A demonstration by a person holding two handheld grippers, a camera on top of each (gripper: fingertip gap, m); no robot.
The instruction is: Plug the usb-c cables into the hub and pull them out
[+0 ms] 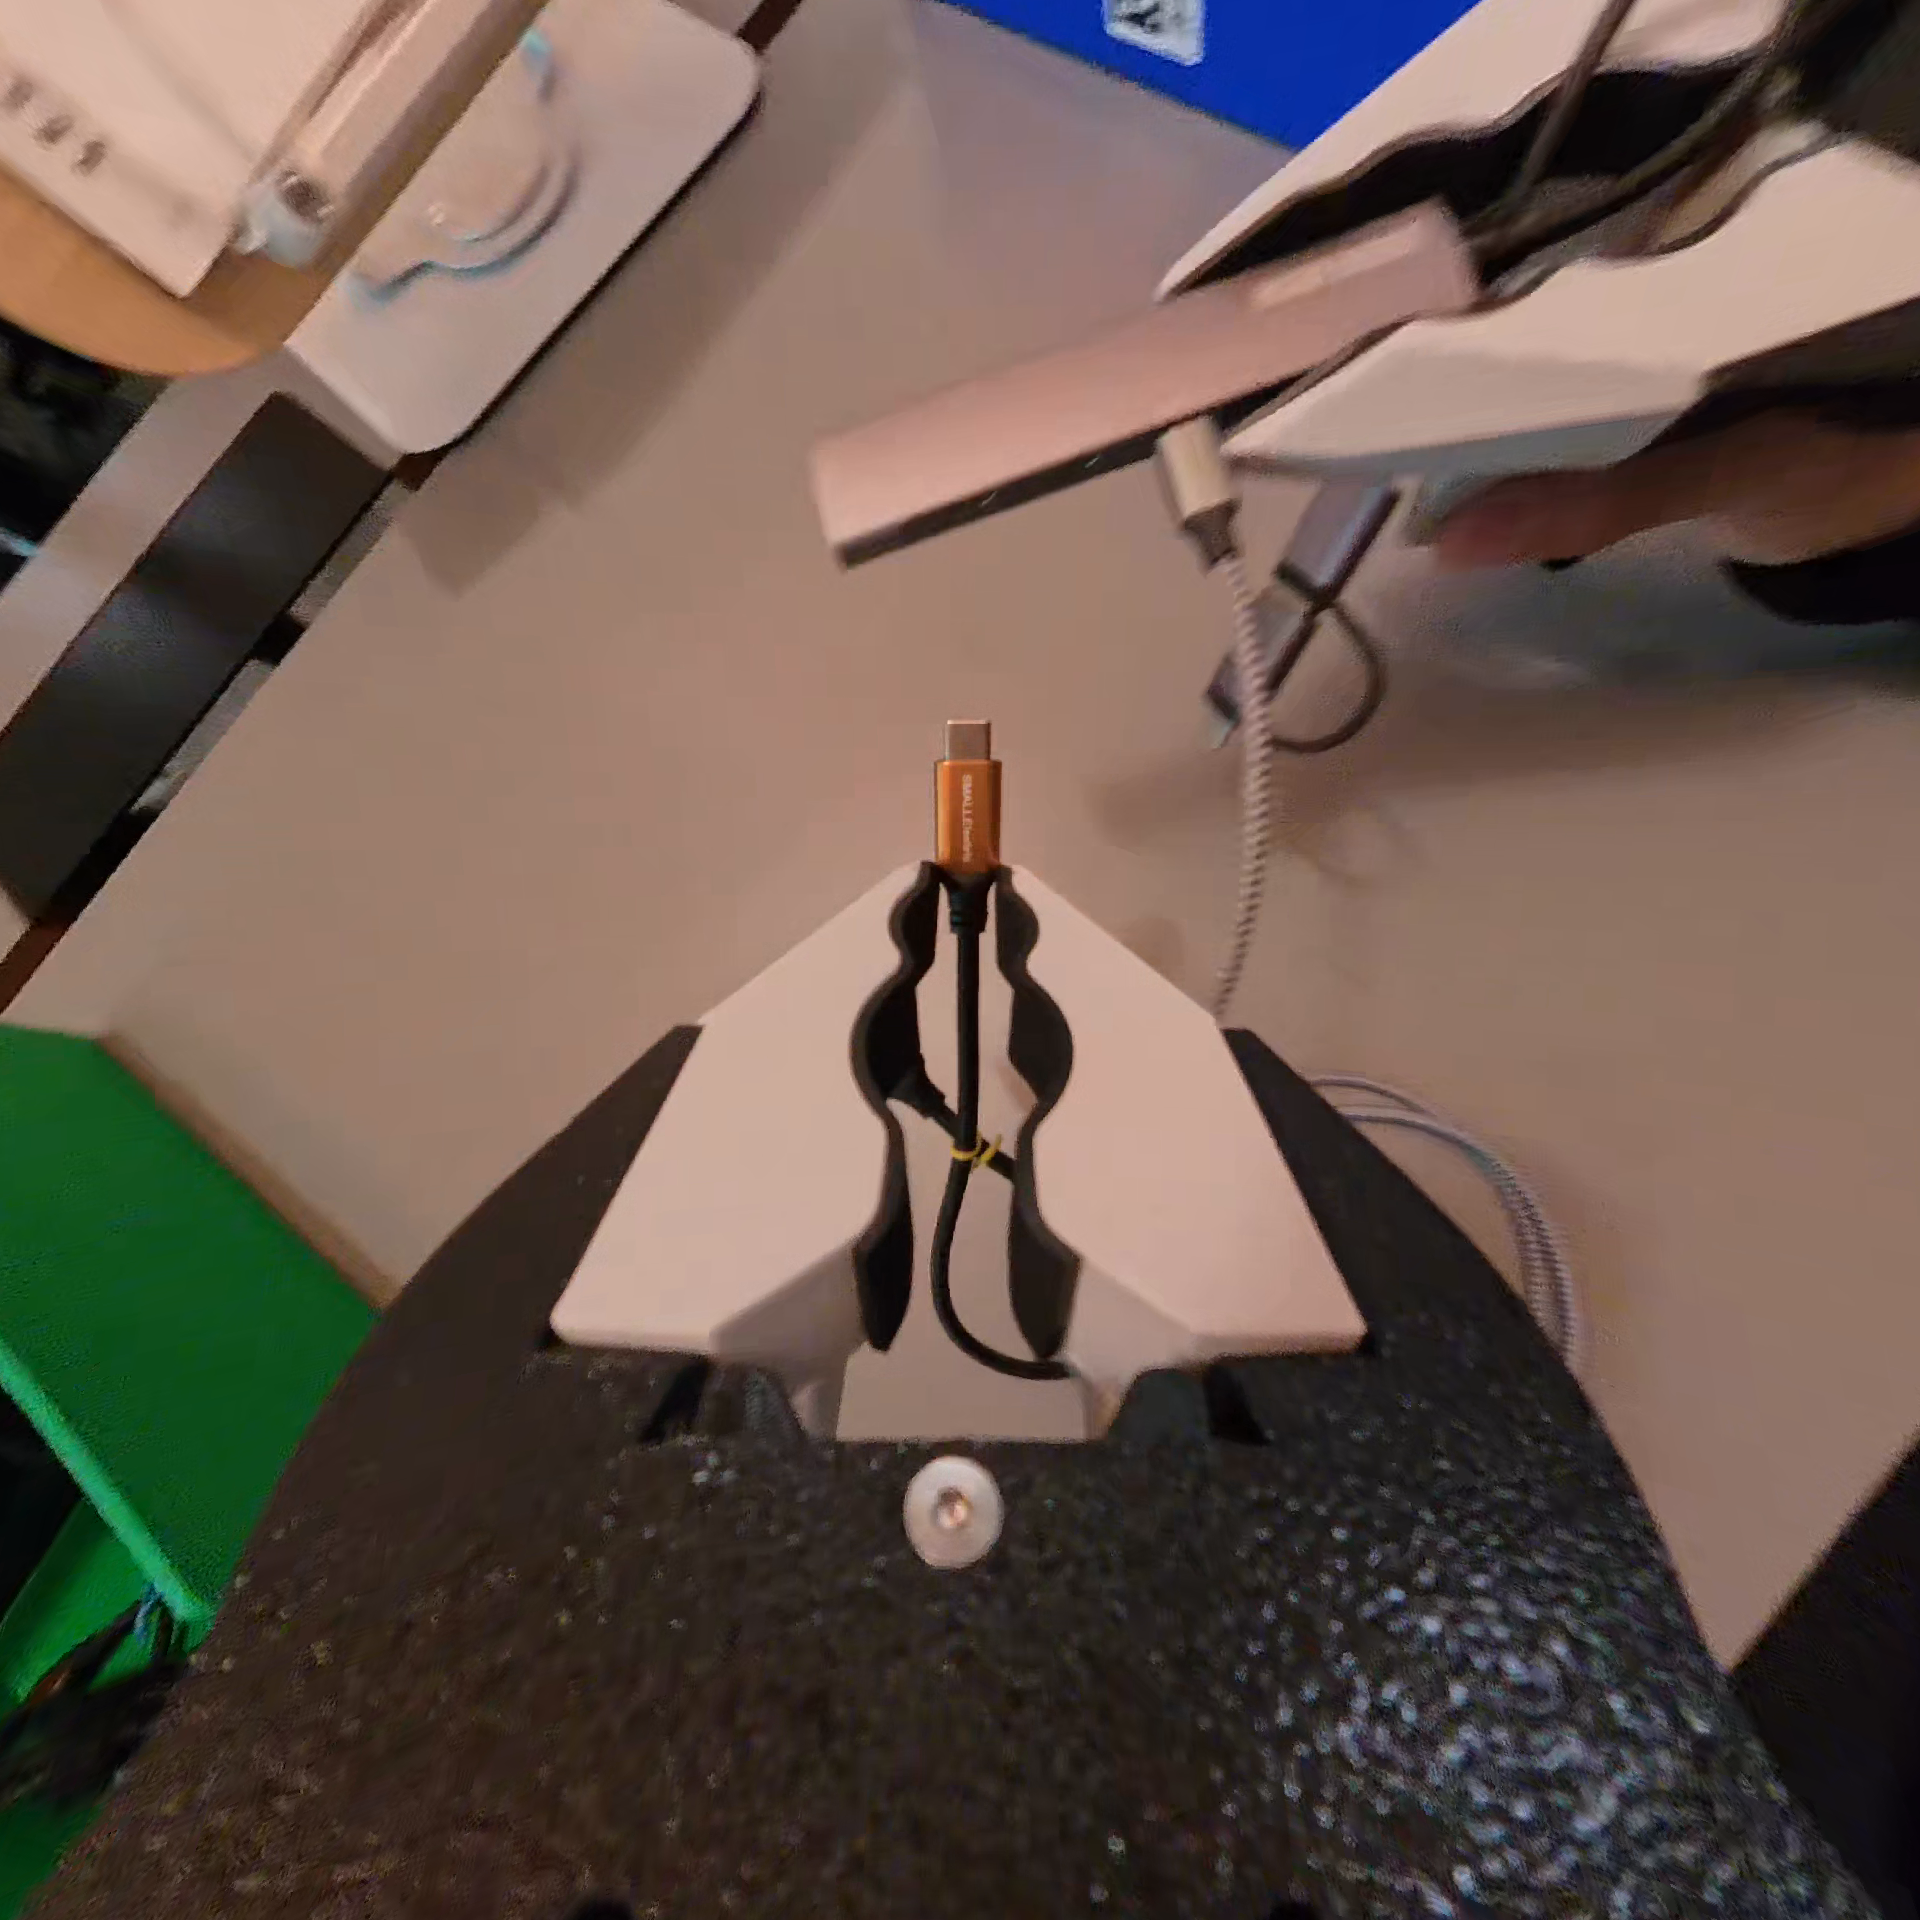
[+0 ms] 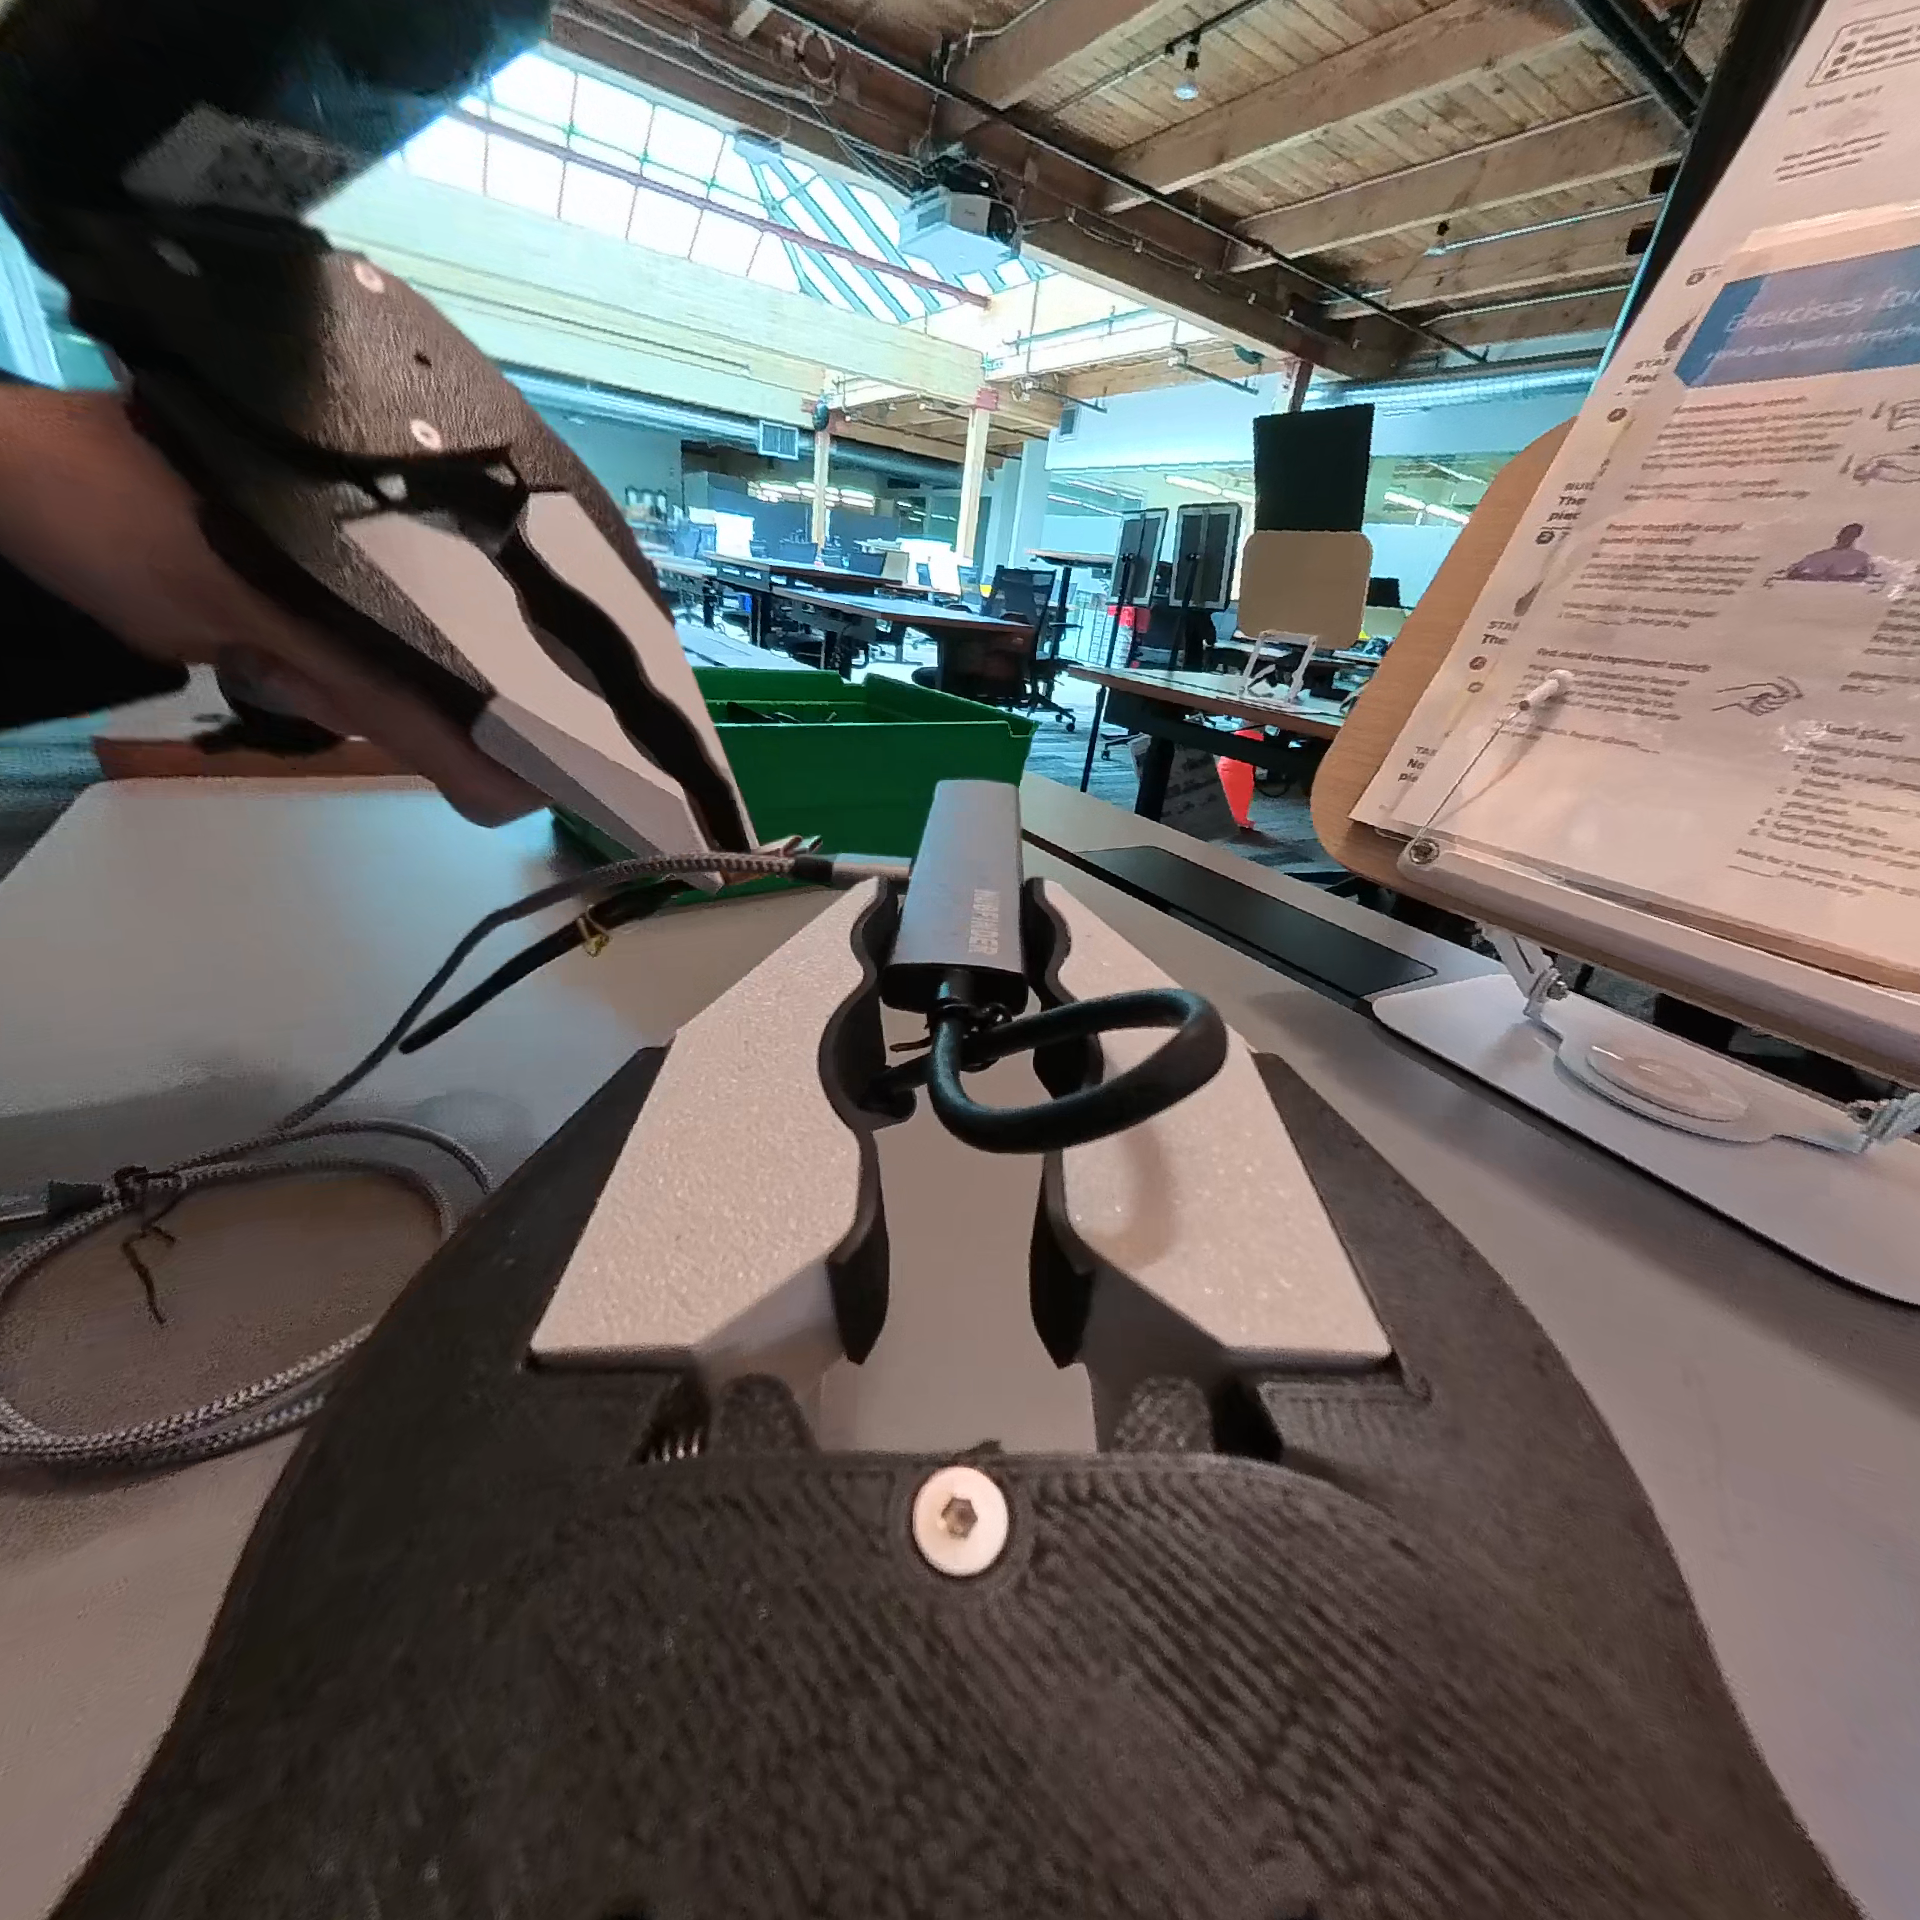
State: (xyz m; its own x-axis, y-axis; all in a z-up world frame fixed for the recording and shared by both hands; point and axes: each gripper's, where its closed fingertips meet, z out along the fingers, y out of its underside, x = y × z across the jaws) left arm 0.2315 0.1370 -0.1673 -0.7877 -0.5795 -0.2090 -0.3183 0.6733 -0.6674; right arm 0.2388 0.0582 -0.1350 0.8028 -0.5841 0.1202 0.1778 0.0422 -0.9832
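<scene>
Hub [image 2: 961,894] clamped in right gripper [image 2: 956,904] jaws

In the left wrist view we see the far hand-held gripper [image 1: 1351,343] smeared by motion and cut off by the upper right edge, so we cannot tell how its white fingers meet the long grey metal hub [image 1: 1039,457] or which port holds the silver braided cable [image 1: 1247,790]. The bright green plastic bin [image 1: 125,1299] runs off the left edge. In the right wrist view the tip of the orange-sleeved USB-C plug [image 1: 968,800] stays hidden behind the other gripper's fingers [image 2: 623,790].
</scene>
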